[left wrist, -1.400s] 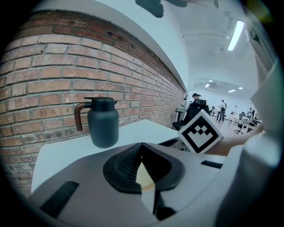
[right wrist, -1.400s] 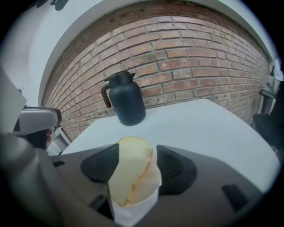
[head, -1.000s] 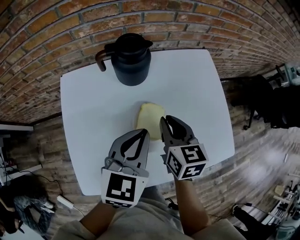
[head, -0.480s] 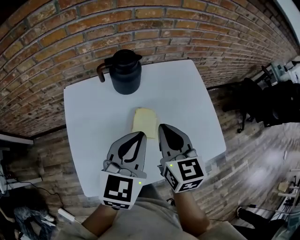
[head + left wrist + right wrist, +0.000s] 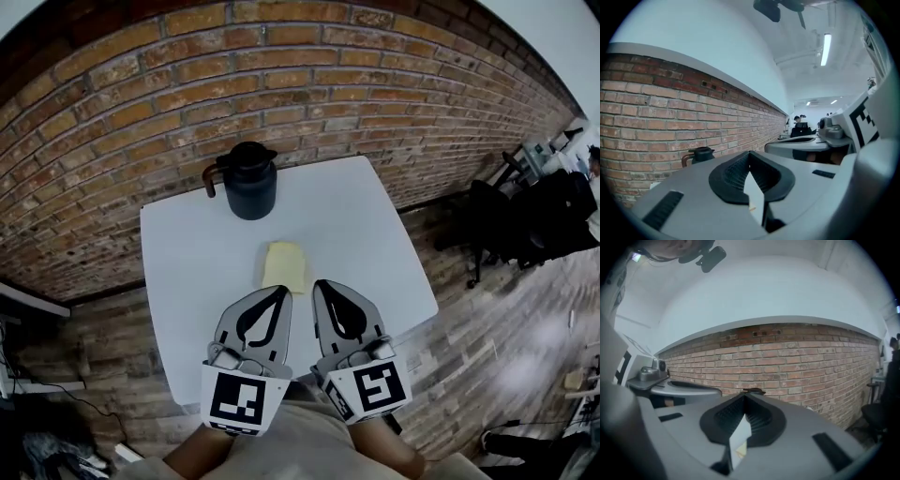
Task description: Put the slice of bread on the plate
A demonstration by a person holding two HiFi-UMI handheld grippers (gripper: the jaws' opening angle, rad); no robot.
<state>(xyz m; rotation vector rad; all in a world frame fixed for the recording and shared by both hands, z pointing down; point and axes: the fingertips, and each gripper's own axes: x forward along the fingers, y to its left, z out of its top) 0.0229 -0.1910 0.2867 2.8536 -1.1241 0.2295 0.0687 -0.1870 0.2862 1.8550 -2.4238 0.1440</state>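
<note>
The pale yellow slice of bread [image 5: 284,266] lies flat on the white table [image 5: 187,253], a little in front of the dark jug [image 5: 249,180]. No plate shows in any view. Both grippers are held side by side, high above the table's near edge and pointing roughly level toward the brick wall. The left gripper [image 5: 281,292] is shut with nothing in it, its tips meeting in its own view [image 5: 750,153]. The right gripper [image 5: 322,285] is shut and empty too [image 5: 744,395]. Neither touches the bread.
The jug [image 5: 699,155] stands at the table's back edge against the brick wall [image 5: 281,84]. Wooden floor surrounds the table. Black chairs and desks [image 5: 525,216] stand at the right. People sit at far desks [image 5: 801,125].
Both grippers have risen away from the table and closer to the head camera. The table and bread look smaller and further off. The bread has stayed in place.
</note>
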